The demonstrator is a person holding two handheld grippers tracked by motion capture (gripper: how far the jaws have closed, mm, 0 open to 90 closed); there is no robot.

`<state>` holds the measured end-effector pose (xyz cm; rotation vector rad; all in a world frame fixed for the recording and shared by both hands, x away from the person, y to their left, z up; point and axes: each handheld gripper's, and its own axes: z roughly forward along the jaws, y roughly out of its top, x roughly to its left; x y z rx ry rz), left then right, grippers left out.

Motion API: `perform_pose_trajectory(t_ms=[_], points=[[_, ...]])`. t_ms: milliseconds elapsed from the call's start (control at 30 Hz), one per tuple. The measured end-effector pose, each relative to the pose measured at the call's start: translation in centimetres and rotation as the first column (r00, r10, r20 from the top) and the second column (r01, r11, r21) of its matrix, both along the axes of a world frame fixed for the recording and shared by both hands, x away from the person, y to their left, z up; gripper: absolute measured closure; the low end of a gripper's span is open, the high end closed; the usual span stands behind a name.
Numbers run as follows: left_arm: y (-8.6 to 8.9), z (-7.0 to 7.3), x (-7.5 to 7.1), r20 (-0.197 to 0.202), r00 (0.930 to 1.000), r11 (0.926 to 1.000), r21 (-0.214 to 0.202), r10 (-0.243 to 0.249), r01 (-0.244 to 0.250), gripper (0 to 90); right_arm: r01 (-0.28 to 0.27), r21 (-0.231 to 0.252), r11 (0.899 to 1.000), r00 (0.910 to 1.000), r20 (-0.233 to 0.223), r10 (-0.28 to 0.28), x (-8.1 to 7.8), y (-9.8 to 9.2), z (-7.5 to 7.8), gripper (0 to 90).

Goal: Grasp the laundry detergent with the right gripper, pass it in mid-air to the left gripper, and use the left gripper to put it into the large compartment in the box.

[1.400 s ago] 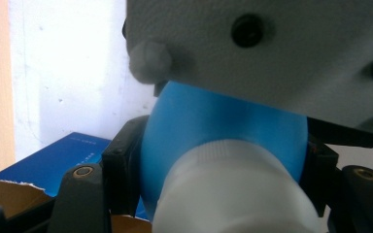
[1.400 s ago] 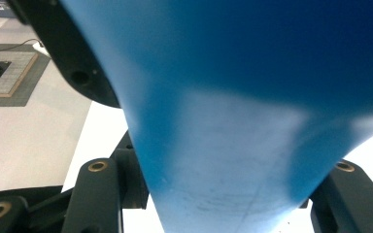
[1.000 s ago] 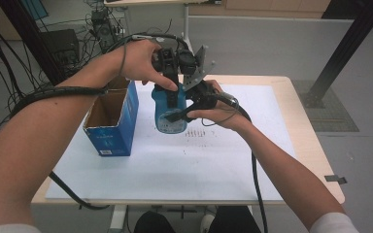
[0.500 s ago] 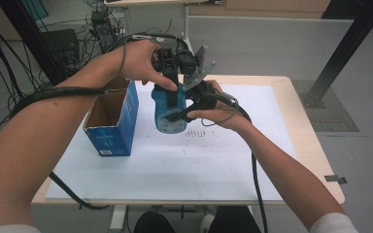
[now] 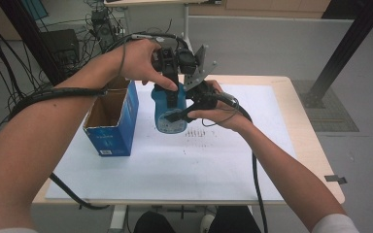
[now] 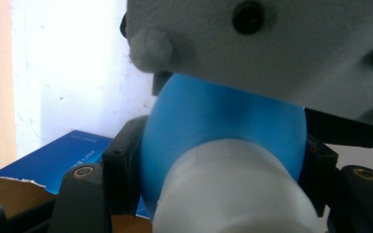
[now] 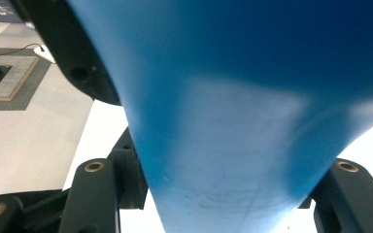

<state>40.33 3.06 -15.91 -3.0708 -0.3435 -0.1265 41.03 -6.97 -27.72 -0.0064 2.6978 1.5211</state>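
blue bottle (image 5: pixel 169 110), clamped between both grippers' fingers (image 6: pixel 121 167)

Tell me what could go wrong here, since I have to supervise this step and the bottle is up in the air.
1. The blue bottle hangs above the table, clamped by the left tongs near its white cap and the right tongs lower down; opposing pulls could twist it loose.
2. If dropped, it may hit the open blue box beside it.
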Motion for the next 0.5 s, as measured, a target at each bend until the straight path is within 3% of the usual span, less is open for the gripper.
perform_pose_trajectory(t_ms=[300, 500], points=[[-0.03, 0.18, 0.04, 0.003, 1.0, 1.0, 0.0, 0.005, -0.005, 35.9, 0.005, 0.009, 1.0, 1.0, 0.005, -0.005, 0.06, -0.1, 0.03, 40.8], [-0.13, 0.1, 0.08, -0.003, 1.0, 1.0, -0.001, 0.008, -0.008, 35.9, 0.015, 0.013, 1.0, 0.9999, -0.004, -0.015, 0.05, -0.27, -0.05, 35.5]])
